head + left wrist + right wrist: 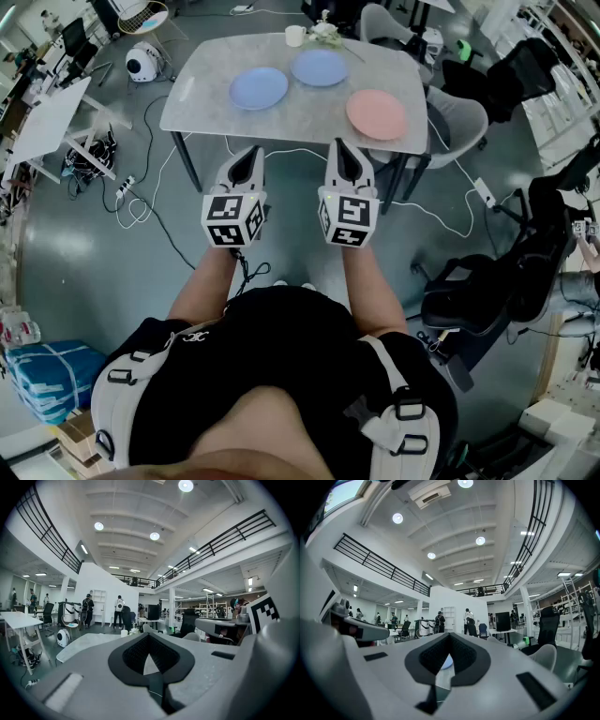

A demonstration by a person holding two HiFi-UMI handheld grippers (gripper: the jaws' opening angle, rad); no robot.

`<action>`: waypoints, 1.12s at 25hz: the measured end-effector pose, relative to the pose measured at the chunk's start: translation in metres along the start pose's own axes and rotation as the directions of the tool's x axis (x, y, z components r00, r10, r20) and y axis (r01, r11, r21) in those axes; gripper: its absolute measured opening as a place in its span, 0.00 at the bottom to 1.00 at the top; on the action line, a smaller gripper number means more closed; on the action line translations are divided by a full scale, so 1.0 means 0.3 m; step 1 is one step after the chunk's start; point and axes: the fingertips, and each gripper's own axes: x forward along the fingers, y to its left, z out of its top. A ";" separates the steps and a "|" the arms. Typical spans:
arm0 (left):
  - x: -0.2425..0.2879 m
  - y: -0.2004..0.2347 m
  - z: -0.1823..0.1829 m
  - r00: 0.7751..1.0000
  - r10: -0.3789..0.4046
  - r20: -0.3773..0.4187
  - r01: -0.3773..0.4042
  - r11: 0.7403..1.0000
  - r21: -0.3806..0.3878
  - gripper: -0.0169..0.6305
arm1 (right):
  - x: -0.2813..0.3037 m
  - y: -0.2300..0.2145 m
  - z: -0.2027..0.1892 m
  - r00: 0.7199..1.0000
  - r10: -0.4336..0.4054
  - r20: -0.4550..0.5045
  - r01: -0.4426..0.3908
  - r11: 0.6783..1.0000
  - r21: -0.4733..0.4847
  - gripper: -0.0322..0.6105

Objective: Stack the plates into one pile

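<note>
Three plates lie apart on the grey table point(206, 112): a blue plate point(259, 88) at the left, a second blue plate point(320, 67) behind it, and a pink plate point(376, 114) at the right. My left gripper point(248, 150) and right gripper point(339, 143) hover side by side over the floor, just short of the table's near edge. Both are shut with nothing in them. In the left gripper view the gripper point(149, 634) faces the table top point(84, 644). Through the gap under the right gripper's point(450, 634) tips, a blue plate point(446, 663) shows.
A white cup point(294, 36) and a small plant point(325, 33) stand at the table's far edge. A grey chair point(464, 117) sits at its right end and a black office chair point(487, 281) to my right. Cables trail over the floor point(150, 178); a white table point(47, 117) stands left.
</note>
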 end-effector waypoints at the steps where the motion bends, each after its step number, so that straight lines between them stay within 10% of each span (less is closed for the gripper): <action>1: 0.001 -0.001 -0.002 1.000 -0.003 -0.002 0.003 1.000 -0.004 0.03 | 0.000 0.000 0.001 1.000 -0.001 0.000 0.001 1.000 -0.001 0.06; 28: -0.053 0.415 -0.054 0.999 0.034 -0.011 -0.034 0.999 -0.035 0.03 | 0.256 0.333 -0.096 0.998 0.021 -0.055 -0.018 0.999 0.049 0.06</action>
